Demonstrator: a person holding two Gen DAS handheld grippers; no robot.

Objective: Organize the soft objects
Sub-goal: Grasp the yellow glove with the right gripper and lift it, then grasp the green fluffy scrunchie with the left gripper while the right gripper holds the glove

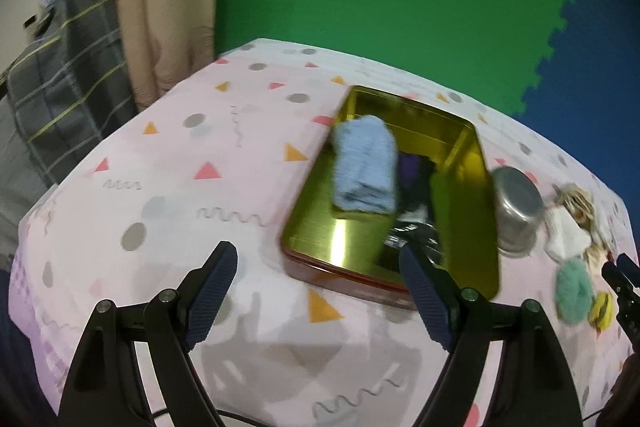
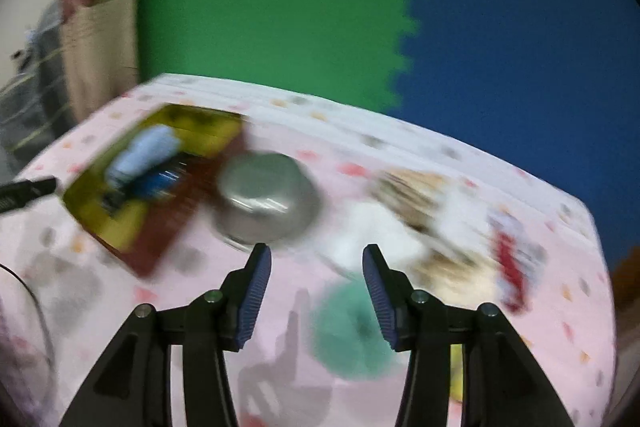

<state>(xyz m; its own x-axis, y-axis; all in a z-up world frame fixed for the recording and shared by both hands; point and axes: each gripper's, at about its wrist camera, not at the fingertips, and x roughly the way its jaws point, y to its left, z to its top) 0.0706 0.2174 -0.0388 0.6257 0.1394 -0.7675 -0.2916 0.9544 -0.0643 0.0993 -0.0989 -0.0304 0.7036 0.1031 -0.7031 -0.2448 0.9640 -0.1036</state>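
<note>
An open gold tin [image 1: 316, 227] lies on the pink patterned tablecloth. A folded light blue cloth [image 1: 364, 167] and dark items [image 1: 416, 171] are inside it. My left gripper [image 1: 318, 255] hovers open over the tin's near corner with nothing between its fingers. In the blurred right wrist view, my right gripper [image 2: 316, 251] is open and empty above a teal fluffy puff [image 2: 352, 331]. A yellow soft piece [image 2: 456, 375] lies beside the puff. The same puff [image 1: 574, 289] and yellow piece [image 1: 602, 311] show at the right of the left wrist view.
An upturned metal cup [image 1: 516, 211] stands just right of the tin. A beige and white soft toy [image 2: 424, 211] and a red and white item [image 2: 512, 267] lie beyond the puff. Green and blue foam mats cover the floor past the table's far edge.
</note>
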